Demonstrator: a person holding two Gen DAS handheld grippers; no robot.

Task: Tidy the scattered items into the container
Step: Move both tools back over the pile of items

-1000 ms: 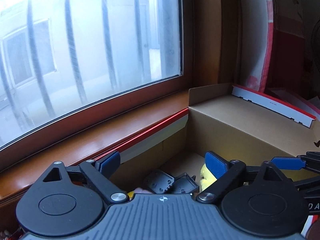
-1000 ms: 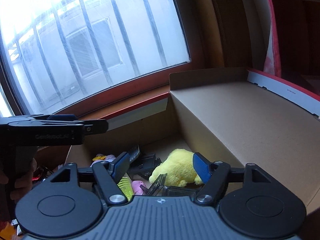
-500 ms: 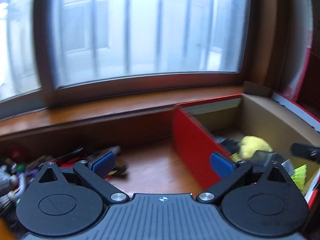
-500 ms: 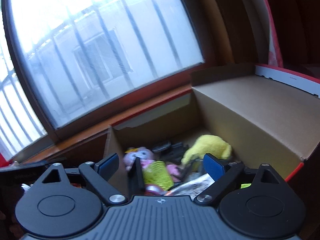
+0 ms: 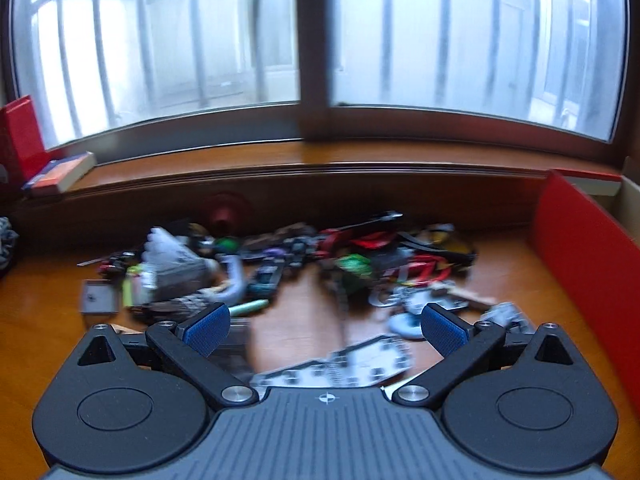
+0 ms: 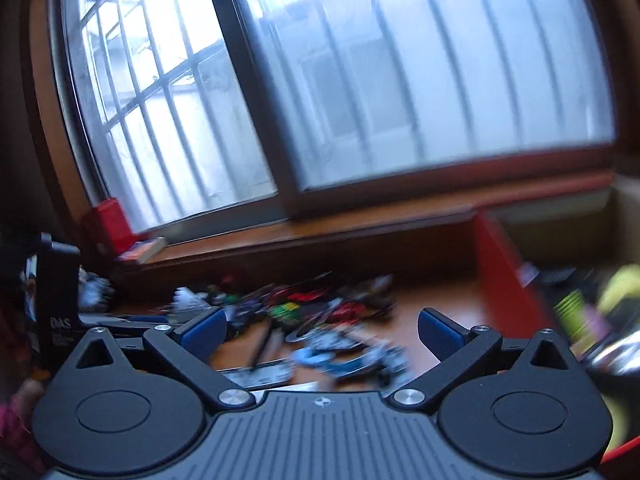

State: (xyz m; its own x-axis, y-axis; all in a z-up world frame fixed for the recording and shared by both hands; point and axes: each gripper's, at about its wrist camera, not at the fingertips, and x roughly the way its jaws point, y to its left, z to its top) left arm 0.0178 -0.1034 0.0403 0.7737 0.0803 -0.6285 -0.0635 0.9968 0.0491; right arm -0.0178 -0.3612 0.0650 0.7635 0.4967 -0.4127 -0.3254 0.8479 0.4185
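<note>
Both views have swung away from the box interior toward the pile on the desk [image 5: 48, 320]. The left gripper [image 5: 326, 326] and right gripper [image 6: 322, 326] are spread wide and carry nothing: a drop-off cycle appears complete. Nearest the left gripper lies a pale perforated card [image 5: 340, 368]; beyond it, the scattered items [image 5: 288, 264]; the red cardboard box [image 5: 588, 256] stands right of the pile. Motion blur obscures most item identities.
</note>
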